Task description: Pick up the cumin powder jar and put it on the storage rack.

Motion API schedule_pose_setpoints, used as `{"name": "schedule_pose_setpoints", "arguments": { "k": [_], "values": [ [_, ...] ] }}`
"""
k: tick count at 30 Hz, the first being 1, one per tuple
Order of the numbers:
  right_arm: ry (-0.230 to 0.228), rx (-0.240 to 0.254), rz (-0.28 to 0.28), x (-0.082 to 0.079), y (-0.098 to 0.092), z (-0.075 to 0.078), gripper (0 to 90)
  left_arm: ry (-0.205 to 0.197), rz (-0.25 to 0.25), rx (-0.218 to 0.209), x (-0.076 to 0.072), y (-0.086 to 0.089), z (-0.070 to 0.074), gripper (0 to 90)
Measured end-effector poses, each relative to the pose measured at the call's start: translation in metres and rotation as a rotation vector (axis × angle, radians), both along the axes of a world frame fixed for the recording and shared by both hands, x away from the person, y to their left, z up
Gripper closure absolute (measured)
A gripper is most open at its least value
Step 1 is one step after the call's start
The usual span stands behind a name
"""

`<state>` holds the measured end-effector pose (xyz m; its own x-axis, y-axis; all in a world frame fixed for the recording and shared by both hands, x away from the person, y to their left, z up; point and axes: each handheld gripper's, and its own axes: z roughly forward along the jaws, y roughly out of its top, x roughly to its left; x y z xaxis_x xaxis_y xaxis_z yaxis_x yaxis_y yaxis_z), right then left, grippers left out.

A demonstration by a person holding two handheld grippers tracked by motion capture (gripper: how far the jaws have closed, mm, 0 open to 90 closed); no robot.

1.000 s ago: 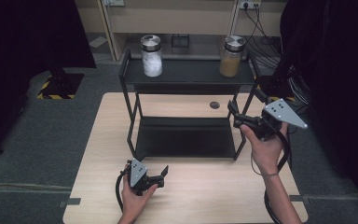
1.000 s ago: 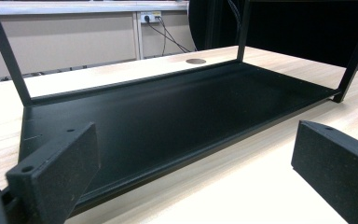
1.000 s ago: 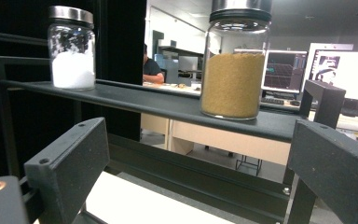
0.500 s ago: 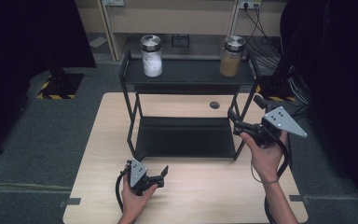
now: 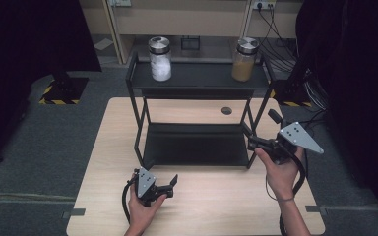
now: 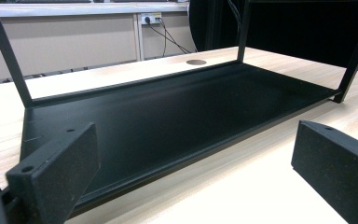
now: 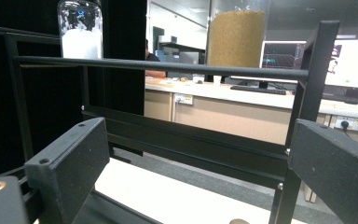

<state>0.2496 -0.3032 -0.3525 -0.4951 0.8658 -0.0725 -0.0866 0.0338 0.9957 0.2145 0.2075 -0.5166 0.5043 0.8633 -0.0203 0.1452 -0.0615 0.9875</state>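
A black two-tier rack [image 5: 202, 79] stands on the wooden table [image 5: 216, 201]. On its top shelf are a jar of white powder [image 5: 160, 60] at the left and a jar of brown grains [image 5: 244, 61] at the right. My left gripper [image 5: 171, 184] rests low near the table's front, open, facing the empty lower shelf [image 6: 168, 116]. My right gripper [image 5: 261, 126] is held up beside the rack's right front leg, open and empty. In the right gripper view the white jar [image 7: 80, 29] and the brown jar [image 7: 237, 37] rise above the top rail, beyond the open right gripper [image 7: 200, 163].
A round cable hole [image 5: 227, 110] sits in the table behind the rack. The rack's thin legs [image 6: 354, 56] frame the lower shelf. Grey floor surrounds the table, with a low cabinet and cables [image 5: 275, 29] at the back.
My right gripper has drifted a little down and toward the near edge, staying open. The left gripper and both jars have not moved.
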Motion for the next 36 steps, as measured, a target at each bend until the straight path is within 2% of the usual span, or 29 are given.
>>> {"name": "schedule_pose_setpoints", "arguments": {
  "k": [15, 36],
  "values": [
    [0.029, 0.009, 0.001, -0.005, -0.003, -0.016, 5.3, -0.003, 0.0, 0.003, 0.0, 0.0, 0.0, 0.3],
    [0.046, 0.016, -0.003, -0.011, -0.004, -0.029, 5.3, 0.001, -0.005, 0.0, -0.001, -0.001, 0.0, 0.3]
  ]
}}
